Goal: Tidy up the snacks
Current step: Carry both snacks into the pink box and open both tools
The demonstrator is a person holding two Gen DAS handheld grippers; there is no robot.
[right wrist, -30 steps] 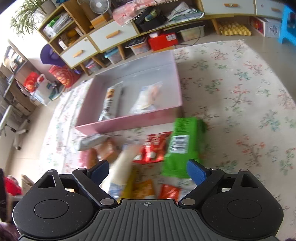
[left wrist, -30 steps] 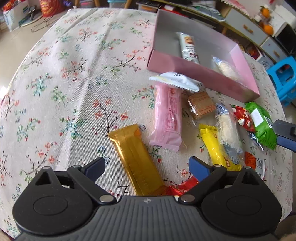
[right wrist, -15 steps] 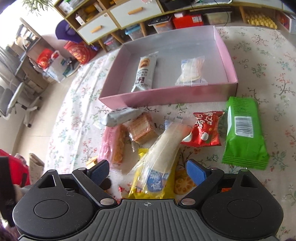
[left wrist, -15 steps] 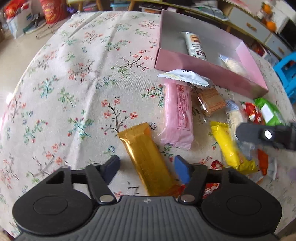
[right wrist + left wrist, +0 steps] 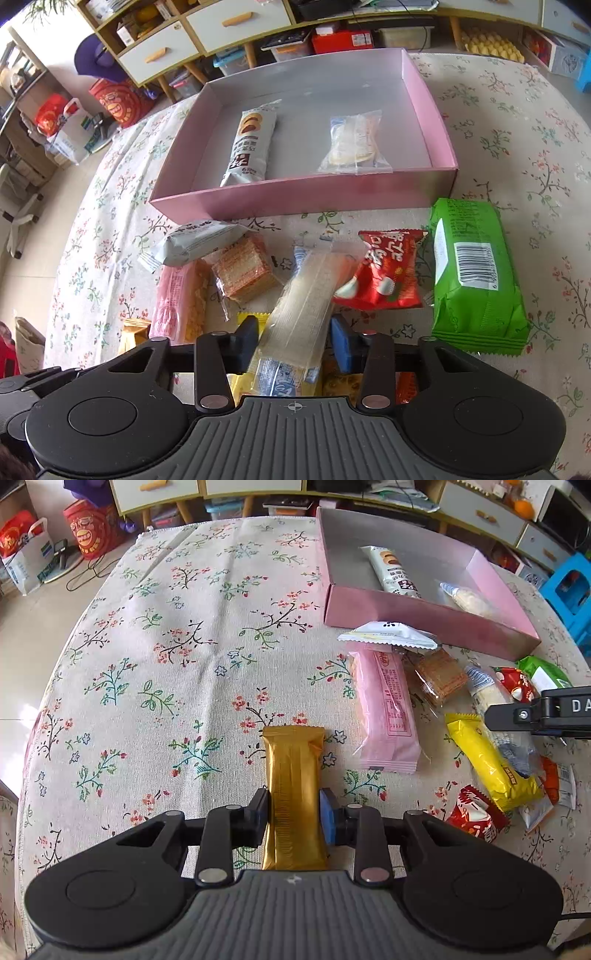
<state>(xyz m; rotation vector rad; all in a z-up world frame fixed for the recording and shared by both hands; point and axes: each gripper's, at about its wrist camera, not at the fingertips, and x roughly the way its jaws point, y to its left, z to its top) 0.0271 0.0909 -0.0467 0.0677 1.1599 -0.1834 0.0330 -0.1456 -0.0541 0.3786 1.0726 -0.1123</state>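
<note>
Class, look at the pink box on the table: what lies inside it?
Inside the pink box lie two snacks, apart: a grey biscuit packet and a clear bag of pale crackers. The near wall hides the floor strip just behind it.

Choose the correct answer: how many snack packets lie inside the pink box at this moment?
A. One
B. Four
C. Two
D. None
C. In the right wrist view the pink box holds only two packets: a grey cookie packet on its left side and a clear packet with pale crackers on its right side; the other snacks lie outside on the floral tablecloth.
</note>
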